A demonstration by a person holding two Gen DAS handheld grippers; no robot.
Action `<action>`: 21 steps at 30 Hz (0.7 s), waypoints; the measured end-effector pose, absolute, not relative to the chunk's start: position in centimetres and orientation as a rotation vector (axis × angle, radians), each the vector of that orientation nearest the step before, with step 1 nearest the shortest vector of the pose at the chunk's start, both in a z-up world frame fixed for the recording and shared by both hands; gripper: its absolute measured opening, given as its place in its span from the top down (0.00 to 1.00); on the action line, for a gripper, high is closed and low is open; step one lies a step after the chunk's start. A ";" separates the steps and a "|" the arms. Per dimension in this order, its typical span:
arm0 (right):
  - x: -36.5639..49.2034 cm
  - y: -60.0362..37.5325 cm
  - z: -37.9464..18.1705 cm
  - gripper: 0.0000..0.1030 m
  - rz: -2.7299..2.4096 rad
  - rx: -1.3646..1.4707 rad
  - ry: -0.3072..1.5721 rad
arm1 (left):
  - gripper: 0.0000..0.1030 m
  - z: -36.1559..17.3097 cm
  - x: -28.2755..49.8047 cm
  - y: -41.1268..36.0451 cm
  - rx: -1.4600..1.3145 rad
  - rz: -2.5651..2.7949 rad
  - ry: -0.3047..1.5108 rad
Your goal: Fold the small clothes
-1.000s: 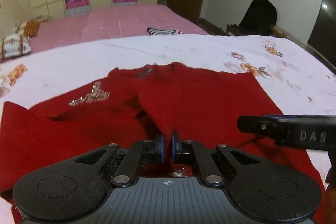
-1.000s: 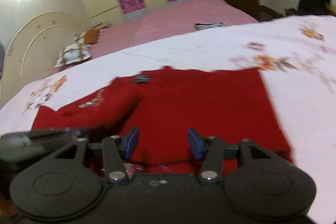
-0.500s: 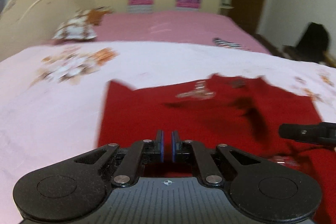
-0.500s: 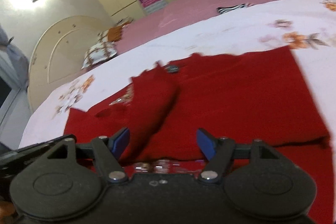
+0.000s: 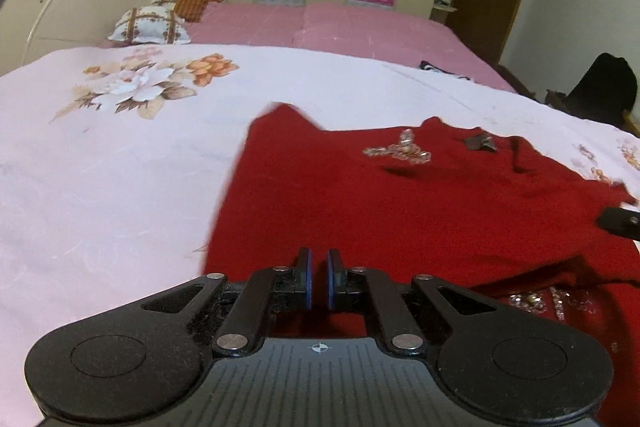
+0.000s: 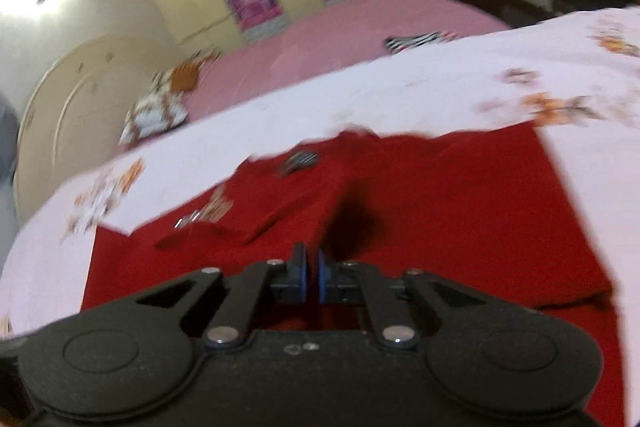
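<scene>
- Item: red knitted garment with beaded trim [image 5: 420, 211], lying on the pale pink floral bedsheet [image 5: 120, 163] that covers the near bed; a silver beaded motif [image 5: 398, 149] sits near its neckline.
- Fold status, judged: partly done. In the right wrist view one side panel [image 6: 288, 203] lies turned in over the body, with a dark crease beside it. The opposite side [image 6: 500, 195] lies flat and unfolded, and no crosswise fold shows. The remaining side fold and the final halving look outstanding.
- Left gripper [image 5: 319, 277]: blue pads drawn together, low over the garment's near hem. Red cloth shows beneath the pads; whether any is pinched cannot be told.
- Right gripper [image 6: 311, 277]: pads together, angled down over the garment's middle near the crease. Whether fabric is caught between them cannot be told; the frame is blurred.
- Pose: both grippers tilt downward towards the bed, side by side; the right one's black tip [image 5: 620, 223] shows at the left view's edge.
</scene>
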State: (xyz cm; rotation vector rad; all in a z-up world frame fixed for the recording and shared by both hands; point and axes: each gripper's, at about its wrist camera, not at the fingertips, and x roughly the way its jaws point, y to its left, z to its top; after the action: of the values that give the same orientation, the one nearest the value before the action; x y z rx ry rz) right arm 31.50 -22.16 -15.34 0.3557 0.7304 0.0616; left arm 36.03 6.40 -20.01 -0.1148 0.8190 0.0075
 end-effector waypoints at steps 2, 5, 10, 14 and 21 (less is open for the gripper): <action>30.7 -23.8 -15.9 0.94 0.011 0.341 0.731 | 0.95 -20.3 36.1 5.9 -0.121 -0.008 0.830; 30.9 -25.3 -18.1 0.93 0.020 0.372 0.828 | 0.95 -20.7 36.1 5.1 -0.082 -0.001 0.819; 30.8 -27.8 -18.0 0.59 0.027 0.517 0.772 | 0.95 -19.7 36.1 5.6 -0.108 -0.006 0.806; 31.7 -28.9 -18.4 0.81 -0.015 0.502 0.775 | 0.95 -18.8 37.3 6.2 -0.113 0.015 0.788; 30.2 -28.4 -15.6 0.94 -0.034 0.351 0.659 | 0.95 -19.2 40.3 5.9 -0.125 0.030 0.794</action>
State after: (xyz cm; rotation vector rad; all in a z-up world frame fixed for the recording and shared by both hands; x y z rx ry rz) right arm 30.23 -28.42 -15.63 0.3512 0.6593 -0.0343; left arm 40.34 5.89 -19.20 -0.1253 0.7942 0.0300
